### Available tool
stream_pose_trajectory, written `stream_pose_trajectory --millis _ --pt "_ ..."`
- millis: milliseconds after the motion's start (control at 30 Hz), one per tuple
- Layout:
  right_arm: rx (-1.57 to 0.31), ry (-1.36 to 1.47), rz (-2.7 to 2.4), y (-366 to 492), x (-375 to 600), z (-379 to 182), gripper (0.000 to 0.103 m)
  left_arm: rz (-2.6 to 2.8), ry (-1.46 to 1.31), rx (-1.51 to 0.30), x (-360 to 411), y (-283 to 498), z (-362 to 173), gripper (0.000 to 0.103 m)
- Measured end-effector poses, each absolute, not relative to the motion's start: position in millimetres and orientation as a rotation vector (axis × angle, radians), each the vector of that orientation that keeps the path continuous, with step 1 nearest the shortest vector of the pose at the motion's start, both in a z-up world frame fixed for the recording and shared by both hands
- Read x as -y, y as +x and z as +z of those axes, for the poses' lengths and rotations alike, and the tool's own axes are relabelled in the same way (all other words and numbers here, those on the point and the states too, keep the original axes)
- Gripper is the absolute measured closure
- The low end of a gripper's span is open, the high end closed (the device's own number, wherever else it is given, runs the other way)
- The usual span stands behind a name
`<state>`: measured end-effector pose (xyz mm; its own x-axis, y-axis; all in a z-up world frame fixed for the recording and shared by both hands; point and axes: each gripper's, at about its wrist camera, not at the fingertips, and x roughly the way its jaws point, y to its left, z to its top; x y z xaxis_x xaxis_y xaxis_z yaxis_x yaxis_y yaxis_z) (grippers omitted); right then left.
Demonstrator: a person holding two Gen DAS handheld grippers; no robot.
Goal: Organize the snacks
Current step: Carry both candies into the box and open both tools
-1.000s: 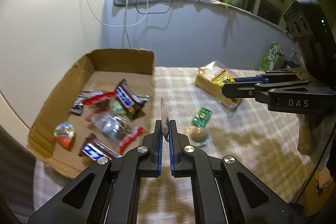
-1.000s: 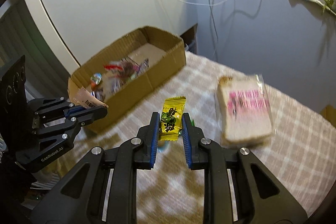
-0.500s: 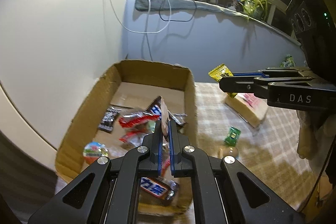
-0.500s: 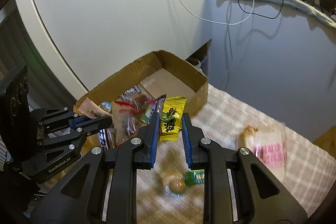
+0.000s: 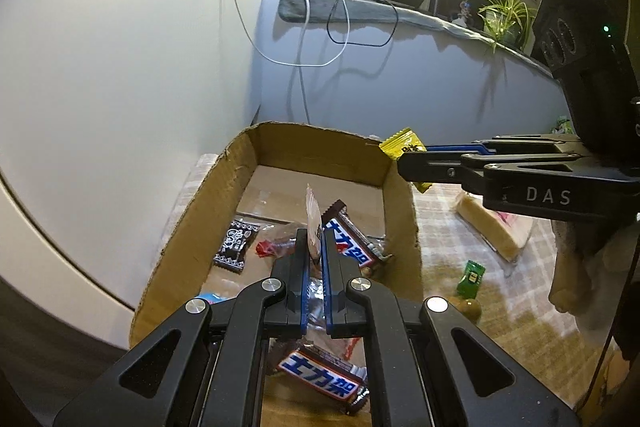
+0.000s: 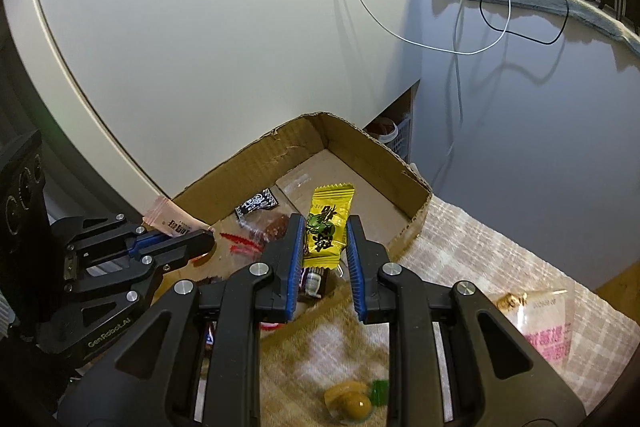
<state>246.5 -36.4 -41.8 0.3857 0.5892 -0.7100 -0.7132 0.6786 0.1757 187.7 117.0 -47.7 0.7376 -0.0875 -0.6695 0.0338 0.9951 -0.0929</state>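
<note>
The cardboard box (image 5: 400, 211) (image 6: 380, 163) holds several snacks, among them two brown bars with blue lettering (image 5: 352, 247) and a black patterned packet (image 5: 236, 245). My left gripper (image 5: 314, 239) (image 6: 204, 239) is over the box, shut on a thin pale pink sachet (image 5: 313, 211) (image 6: 172, 219). In the left wrist view the sachet shows edge on. My right gripper (image 6: 325, 227) (image 5: 404, 163) hangs at the box's near right wall, shut on a yellow packet with green print (image 6: 330, 219) (image 5: 402, 145).
On the checked tablecloth (image 6: 460, 247), right of the box, lie a clear bag of bread with pink print (image 5: 488, 227) (image 6: 548, 335), a small green packet (image 5: 472, 277) and a round amber jelly cup (image 5: 468, 307) (image 6: 354, 405). A white wall stands just behind the box.
Both grippers have travelled from above the tablecloth toward the box, each keeping its packet. The left one is now over the box's contents and the right one at its wall.
</note>
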Motion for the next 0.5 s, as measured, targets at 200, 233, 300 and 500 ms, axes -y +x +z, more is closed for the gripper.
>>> stream_pose_trajectory --millis 200,233,300,500 --pt "-0.855 -0.172 0.834 258.6 27.5 -51.8 0.081 -0.061 -0.082 -0.749 -119.6 194.0 -51.9 0.099" --pt "-0.859 -0.175 0.834 260.1 26.4 -53.2 0.081 -0.061 -0.082 -0.751 -119.4 195.0 -52.3 0.099" --pt "-0.863 -0.181 0.832 262.2 24.9 -55.2 0.081 -0.058 -0.079 -0.752 -119.8 195.9 -52.4 0.099" --pt "-0.874 -0.191 0.839 266.2 19.7 -58.5 0.081 -0.05 -0.073 -0.752 -120.4 196.2 -51.1 0.099"
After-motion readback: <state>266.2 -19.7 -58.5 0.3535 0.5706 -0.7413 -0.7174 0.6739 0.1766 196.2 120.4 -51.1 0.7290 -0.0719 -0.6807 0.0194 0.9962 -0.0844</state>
